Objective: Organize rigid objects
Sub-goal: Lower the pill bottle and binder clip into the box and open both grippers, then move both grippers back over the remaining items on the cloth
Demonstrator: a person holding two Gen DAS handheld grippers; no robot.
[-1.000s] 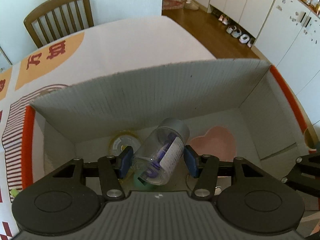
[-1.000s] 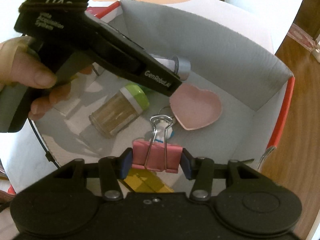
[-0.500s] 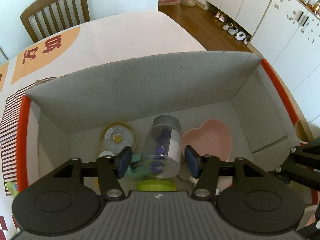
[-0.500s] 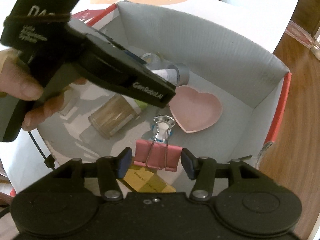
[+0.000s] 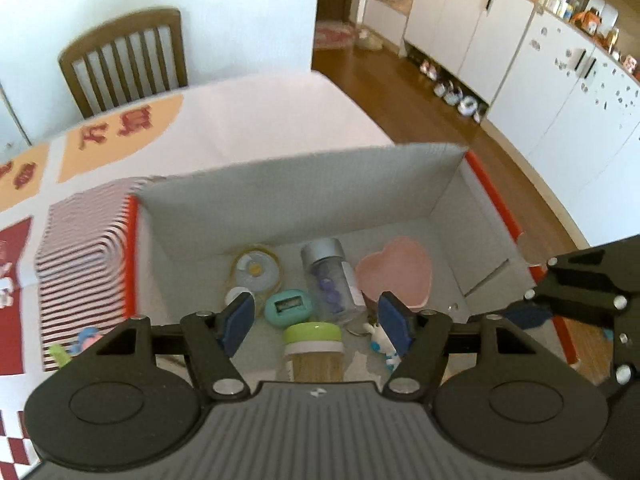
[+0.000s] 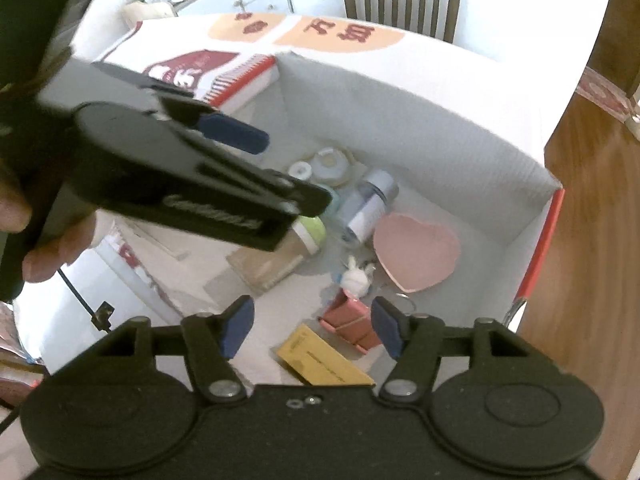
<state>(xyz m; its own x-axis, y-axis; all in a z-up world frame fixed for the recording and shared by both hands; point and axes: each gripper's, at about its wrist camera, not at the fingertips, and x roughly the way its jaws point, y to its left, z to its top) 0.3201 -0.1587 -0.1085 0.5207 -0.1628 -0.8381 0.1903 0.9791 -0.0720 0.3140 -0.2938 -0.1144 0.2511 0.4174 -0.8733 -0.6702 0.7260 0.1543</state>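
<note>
A cardboard box (image 5: 304, 196) (image 6: 420, 116) holds the sorted things. On its floor lies a clear bottle (image 5: 332, 284) (image 6: 368, 208) with a grey cap and purple bits inside. My left gripper (image 5: 316, 318) hangs above it, jaws opening, nothing between the pads. A pink binder clip (image 6: 352, 320) rests on the box floor beside a yellow card (image 6: 320, 358). Over the clip, my right gripper (image 6: 312, 324) has its jaws opening, the pads apart from the clip. In the right wrist view the left gripper (image 6: 224, 168) crosses the upper left, held by a hand.
Also in the box: a pink heart dish (image 5: 396, 276) (image 6: 416, 252), a green-capped jar (image 5: 314, 350) (image 6: 276, 256), a teal case (image 5: 288, 306), a round tape roll (image 5: 256, 270), a small white figurine (image 6: 356, 276). A chair (image 5: 124, 60) stands behind the table. Wooden floor lies to the right.
The left gripper let go of the clear bottle, which now lies on the box floor, and rose. The right gripper released the pink clip, which dropped into the box, and lifted.
</note>
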